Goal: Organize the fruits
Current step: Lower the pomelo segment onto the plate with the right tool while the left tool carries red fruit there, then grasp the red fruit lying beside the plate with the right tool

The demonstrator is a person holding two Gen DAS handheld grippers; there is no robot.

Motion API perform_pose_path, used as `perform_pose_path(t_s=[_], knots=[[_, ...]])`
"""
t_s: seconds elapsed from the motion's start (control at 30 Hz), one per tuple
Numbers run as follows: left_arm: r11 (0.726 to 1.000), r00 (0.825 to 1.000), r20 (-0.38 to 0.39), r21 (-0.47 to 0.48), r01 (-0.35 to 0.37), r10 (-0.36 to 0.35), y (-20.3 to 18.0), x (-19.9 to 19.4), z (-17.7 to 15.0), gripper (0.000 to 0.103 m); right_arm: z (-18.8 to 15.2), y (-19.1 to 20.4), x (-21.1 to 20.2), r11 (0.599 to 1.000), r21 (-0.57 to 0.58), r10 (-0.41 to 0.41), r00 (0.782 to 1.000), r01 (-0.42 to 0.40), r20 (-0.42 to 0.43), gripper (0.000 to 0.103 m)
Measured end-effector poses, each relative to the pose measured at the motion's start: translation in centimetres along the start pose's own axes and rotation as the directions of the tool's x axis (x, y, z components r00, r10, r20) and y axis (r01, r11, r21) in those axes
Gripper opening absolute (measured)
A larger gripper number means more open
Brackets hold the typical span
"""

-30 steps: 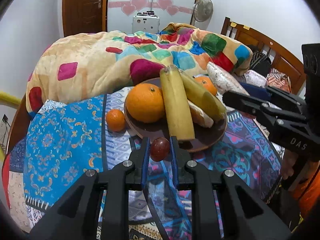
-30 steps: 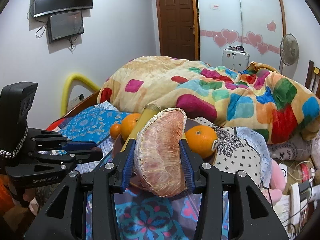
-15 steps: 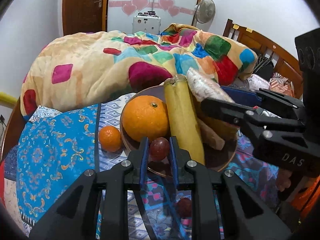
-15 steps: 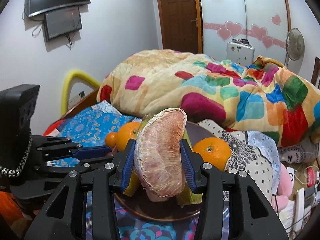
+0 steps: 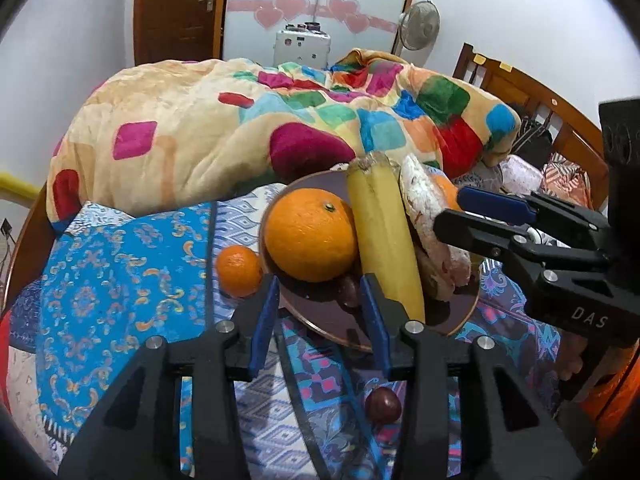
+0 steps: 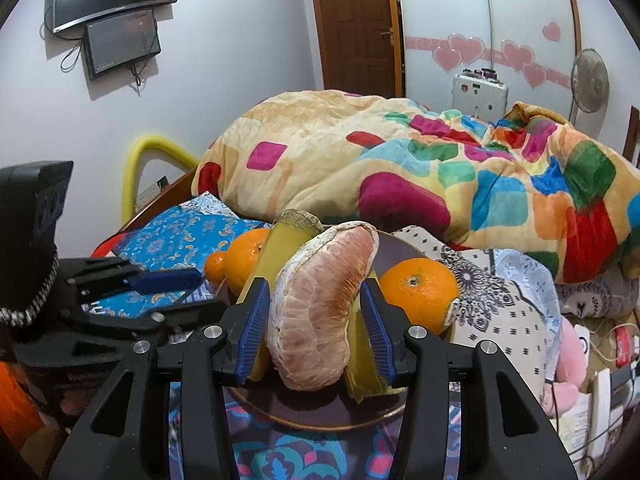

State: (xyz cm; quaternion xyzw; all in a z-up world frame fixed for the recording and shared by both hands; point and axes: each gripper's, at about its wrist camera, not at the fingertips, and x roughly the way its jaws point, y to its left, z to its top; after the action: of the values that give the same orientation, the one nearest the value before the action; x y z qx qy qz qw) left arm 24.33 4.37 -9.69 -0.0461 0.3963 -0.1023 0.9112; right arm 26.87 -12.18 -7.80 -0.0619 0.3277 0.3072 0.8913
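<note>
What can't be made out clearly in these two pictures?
- Left view: the far orange is mostly hidden behind the pomelo segment.
- Left view: the grape on the plate sits in shadow, partly covered by the big orange.
- Right view: whether the right tool actually pinches the pomelo segment; the contact cannot be made out.
- Right view: the small orange is mostly covered.

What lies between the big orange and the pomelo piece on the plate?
A yellow banana lies between the big orange and the pomelo piece, seen in the left wrist view.
</note>
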Motion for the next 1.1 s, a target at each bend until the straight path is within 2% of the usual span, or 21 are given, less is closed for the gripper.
perform_pose_path(t_s=[0.1,0.23,0.33,0.5,0.73,0.9,0.97,1.1], knots=[[1.0,1.0,0.019,-0.007,-0.01,0.01,0.4,-1.4,-0.1,0.042,-0.3,0.3,-1.2,1.0,-0.007,-0.003,1.0,0.003,0.013,0.044],[0.999,0.998,0.044,-0.012,-0.034,0.035,0.8,-3.5,-0.7,0.045,-0.9,1.3,-2.9,1.0,-0.027,-0.014,0.999,0.015,0.032,0.052],[0.998,0.996,0.057,-0.008,-0.062,0.062,0.9,-5.0,-1.8,0.049,-1.7,2.1,-3.6,0.999,-0.039,-0.022,0.999,0.023,0.032,0.053],[0.996,0.995,0.052,-0.003,-0.086,0.086,1.1,-6.9,-3.8,0.052,-3.8,3.6,-3.5,1.0,-0.029,0.004,1.0,-0.005,-0.012,0.053],[0.992,0.991,0.036,0.0,-0.127,0.127,2.0,-8.6,-6.8,0.065,-6.0,5.4,-1.3,0.999,-0.028,0.033,0.995,-0.036,-0.097,0.053],[0.99,0.99,0.018,0.001,-0.141,0.141,2.4,-8.7,-8.3,0.067,-6.3,6.3,0.6,0.998,-0.049,0.041,0.987,-0.049,-0.153,0.053],[0.989,0.989,0.013,0.009,-0.148,0.148,2.5,-8.5,-8.8,0.068,-6.2,6.6,1.1,0.997,-0.057,0.042,0.985,-0.052,-0.166,0.048],[0.99,0.99,-0.005,0.005,-0.141,0.141,2.7,-7.8,-9.0,0.069,-6.2,6.6,2.3,0.996,-0.059,0.051,0.978,-0.064,-0.204,0.029]])
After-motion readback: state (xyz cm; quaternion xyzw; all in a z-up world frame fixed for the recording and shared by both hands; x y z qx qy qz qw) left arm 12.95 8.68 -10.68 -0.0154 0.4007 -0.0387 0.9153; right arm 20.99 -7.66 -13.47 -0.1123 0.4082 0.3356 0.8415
